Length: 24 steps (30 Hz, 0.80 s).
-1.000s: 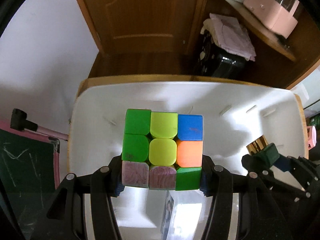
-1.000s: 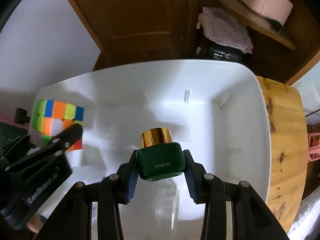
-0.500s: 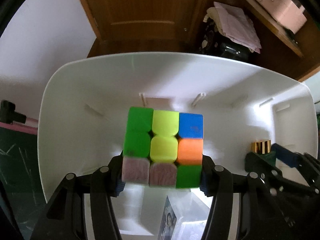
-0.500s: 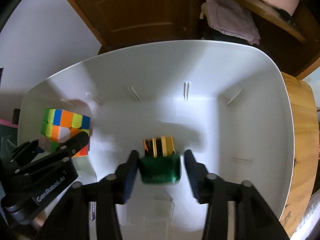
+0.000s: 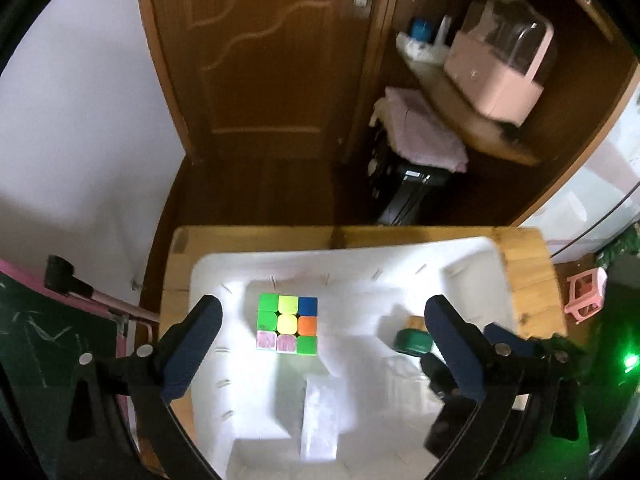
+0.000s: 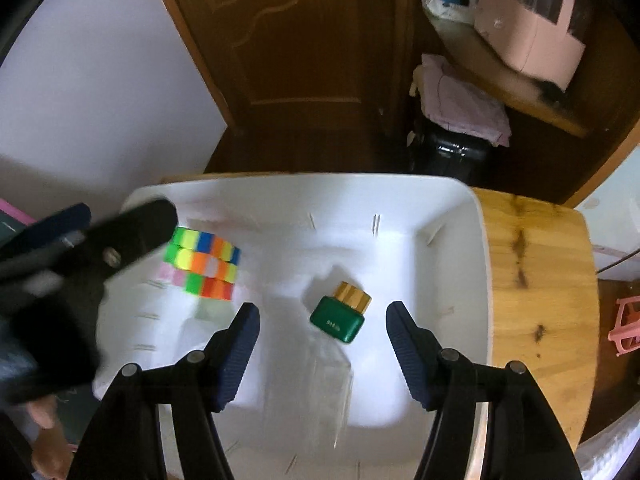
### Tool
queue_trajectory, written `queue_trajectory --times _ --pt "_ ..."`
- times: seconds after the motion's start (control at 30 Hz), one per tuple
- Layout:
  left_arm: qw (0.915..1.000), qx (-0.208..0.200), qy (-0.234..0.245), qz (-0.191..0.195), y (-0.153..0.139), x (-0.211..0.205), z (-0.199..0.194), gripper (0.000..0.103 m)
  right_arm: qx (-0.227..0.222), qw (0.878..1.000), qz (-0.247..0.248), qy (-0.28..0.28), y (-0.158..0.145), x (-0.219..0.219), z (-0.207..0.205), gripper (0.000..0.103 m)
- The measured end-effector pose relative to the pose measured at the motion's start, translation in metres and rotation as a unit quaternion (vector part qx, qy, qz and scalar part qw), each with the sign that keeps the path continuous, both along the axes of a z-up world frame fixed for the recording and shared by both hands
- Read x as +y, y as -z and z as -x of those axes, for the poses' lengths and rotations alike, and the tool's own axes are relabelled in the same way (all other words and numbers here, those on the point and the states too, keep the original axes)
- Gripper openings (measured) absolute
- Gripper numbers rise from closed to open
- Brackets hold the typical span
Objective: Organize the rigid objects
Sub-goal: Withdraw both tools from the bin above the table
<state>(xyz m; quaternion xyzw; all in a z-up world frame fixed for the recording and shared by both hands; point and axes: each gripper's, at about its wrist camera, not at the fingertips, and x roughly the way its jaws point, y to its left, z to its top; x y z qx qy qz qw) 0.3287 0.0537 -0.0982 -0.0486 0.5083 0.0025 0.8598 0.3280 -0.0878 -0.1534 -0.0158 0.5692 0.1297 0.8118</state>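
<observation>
White plastic bin [image 6: 460,248] on the wooden surface [image 6: 540,280] holds the multicoloured puzzle cube [image 5: 287,324] at its left and the green bottle with a gold cap [image 6: 340,316], lying tilted, near the middle. Above them, the left gripper [image 5: 320,344] is opening with fingers spread wide around nothing, and the right gripper [image 6: 322,344] is opening too, clear of the bottle.

No legible txt; green bottle [image 6: 337,319] print too blurred.

A home room: panelled wooden door [image 5: 260,60], folded pink cloth [image 6: 464,104] and pink stool [image 5: 586,294].
</observation>
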Motion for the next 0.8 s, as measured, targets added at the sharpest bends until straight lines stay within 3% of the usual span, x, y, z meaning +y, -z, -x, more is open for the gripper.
queue_trajectory --times 0.2,0.4,0.8 --pt "0.9997 -0.021 -0.006 0.007 -0.057 0.001 0.034 0.101 -0.027 1.0 -0.013 0.008 -0.056 -0.006 0.034 0.067" --pt "0.9995 -0.033 -0.002 0.0 -0.093 0.001 0.085 0.101 -0.061 0.998 -0.019 0.017 -0.105 -0.021 0.087 0.067" --pt "0.9971 -0.057 0.048 0.011 -0.127 -0.01 0.173 0.101 -0.079 0.995 -0.019 0.058 -0.139 -0.055 0.2 0.066"
